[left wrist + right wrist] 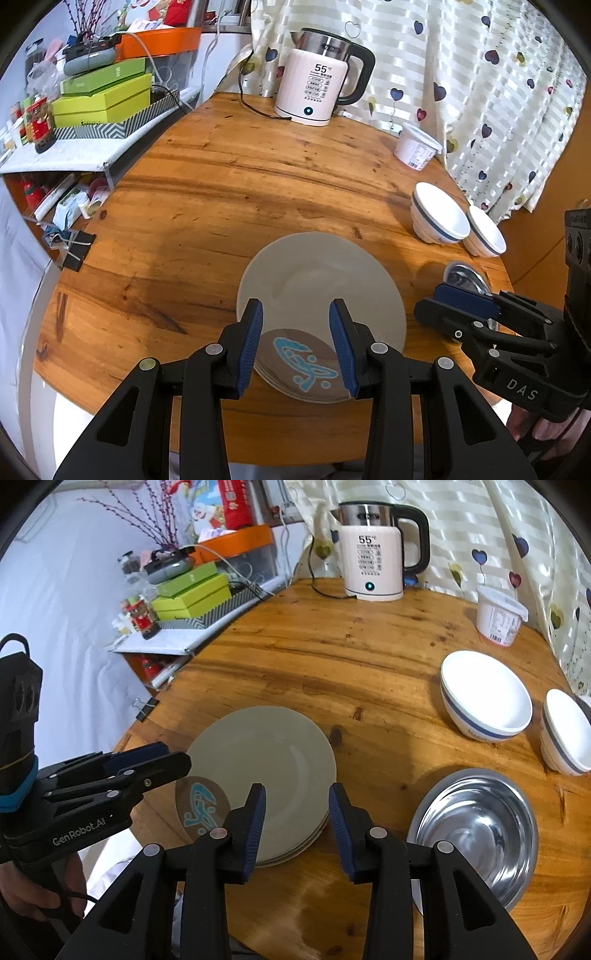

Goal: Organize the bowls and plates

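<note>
A stack of pale plates (317, 280) (266, 760) lies on the round wooden table (221, 192). A small brown disc with a blue pattern (306, 362) (201, 805) rests at the stack's near edge. My left gripper (295, 306) (173, 758) hovers over that edge, open, with nothing between its blue pads. My right gripper (297, 788) (439, 299) hangs open over the stack's near right rim, also holding nothing. Two white bowls with a blue band (487, 694) (569, 731) (439, 214) stand at the right. A steel bowl (476, 827) (461, 277) sits nearer, beside the plates.
An electric kettle (314, 85) (373, 561) with its cord stands at the table's back. A white lidded tub (417, 147) (498, 616) sits near the heart-print curtain. A cluttered shelf with green boxes (103, 99) borders the table's left. Bare wood lies between plates and kettle.
</note>
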`<state>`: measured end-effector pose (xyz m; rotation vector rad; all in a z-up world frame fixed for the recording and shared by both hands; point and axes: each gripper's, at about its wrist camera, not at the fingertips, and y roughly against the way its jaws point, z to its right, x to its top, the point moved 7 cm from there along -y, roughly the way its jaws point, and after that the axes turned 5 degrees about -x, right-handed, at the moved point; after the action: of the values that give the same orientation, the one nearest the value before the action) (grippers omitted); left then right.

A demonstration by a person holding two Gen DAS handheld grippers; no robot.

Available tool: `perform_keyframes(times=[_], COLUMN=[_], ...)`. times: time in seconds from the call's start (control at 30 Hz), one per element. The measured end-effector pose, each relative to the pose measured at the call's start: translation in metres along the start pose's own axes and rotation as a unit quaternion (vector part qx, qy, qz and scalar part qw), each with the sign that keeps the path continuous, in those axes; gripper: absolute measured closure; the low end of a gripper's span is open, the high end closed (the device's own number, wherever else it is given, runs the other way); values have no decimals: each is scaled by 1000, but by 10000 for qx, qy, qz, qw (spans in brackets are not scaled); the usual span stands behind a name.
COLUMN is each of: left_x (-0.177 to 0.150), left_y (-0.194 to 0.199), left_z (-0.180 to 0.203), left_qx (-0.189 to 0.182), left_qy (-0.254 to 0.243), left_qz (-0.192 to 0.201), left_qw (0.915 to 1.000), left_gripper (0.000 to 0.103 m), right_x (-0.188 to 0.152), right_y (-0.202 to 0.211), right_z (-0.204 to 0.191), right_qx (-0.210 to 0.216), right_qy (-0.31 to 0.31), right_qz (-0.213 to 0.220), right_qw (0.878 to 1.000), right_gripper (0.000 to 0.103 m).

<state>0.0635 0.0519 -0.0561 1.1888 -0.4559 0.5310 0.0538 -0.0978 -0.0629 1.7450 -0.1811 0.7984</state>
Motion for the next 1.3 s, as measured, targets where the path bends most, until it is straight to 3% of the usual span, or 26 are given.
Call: perform_keyframes(times=[0.53, 1.3], left_x=[5, 35], left_y=[-7, -35], left_z=[16, 69], left_qx=[-56, -342], left_qy=[-143, -606], left_qz=[-79, -252], left_qw=[9999, 9973], left_gripper=[64, 64], right_x=[1, 17], right_y=[10, 29], right_z=[12, 68], right_qx=[-56, -438], right_qy=[-49, -399], right_qz=[87, 310], right_qw=[9999, 9978], right_gripper=[63, 63])
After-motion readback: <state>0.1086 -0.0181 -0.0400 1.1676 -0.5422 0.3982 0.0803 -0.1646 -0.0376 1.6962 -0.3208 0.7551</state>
